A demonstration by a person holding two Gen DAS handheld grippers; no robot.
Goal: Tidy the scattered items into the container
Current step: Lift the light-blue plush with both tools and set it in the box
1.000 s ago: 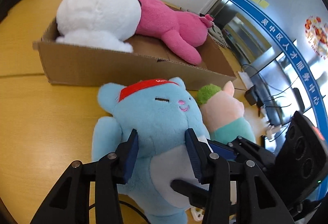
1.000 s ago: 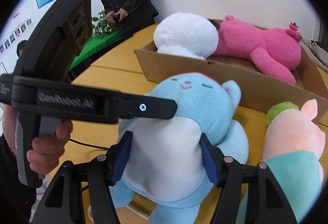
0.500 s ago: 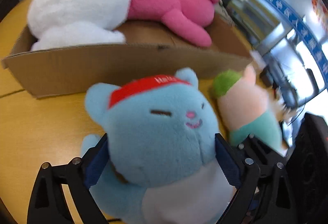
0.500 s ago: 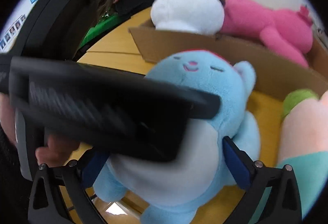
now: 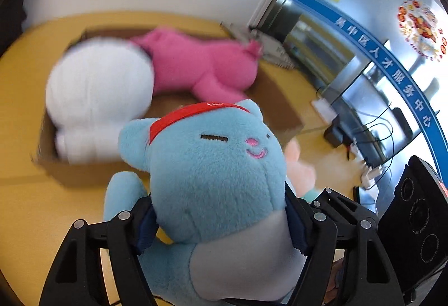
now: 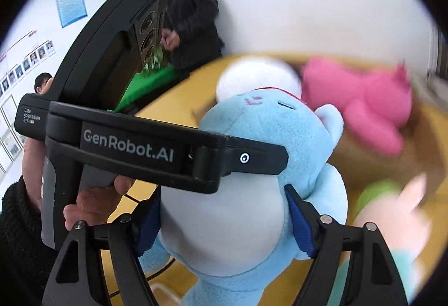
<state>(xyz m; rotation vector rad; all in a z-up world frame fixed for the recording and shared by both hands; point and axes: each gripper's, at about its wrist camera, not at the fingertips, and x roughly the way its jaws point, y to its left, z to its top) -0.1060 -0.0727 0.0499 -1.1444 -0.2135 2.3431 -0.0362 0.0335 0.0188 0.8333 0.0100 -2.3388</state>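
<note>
Left wrist view: The left hand-held gripper (image 5: 219, 224) is clamping the blue plush cat (image 5: 212, 182) just below its head, blue pads sinking into the fur on both sides after its jaws have just been closing.
Toy's position: The cat, wearing a red headband (image 5: 193, 117), is hanging raised above the wooden desk (image 5: 25, 199), in front of the cardboard box (image 5: 282, 107).
Box contents: A white plush (image 5: 98, 93) and a pink plush (image 5: 201, 65) are lying side by side inside, both blurred.
Behind the cat: A peach-coloured plush (image 5: 301, 168) is peeking out at its right.

Right wrist view: The right hand-held gripper (image 6: 224, 219) is squeezing the same cat's white belly (image 6: 221, 222) from both sides, its jaws having just been closing too.
Crossing the frame: The left device, gripped by a hand (image 6: 95, 202), is reaching across to the cat's neck.
Background: A person in a dark jacket (image 6: 190, 20) is standing by the wall.
</note>
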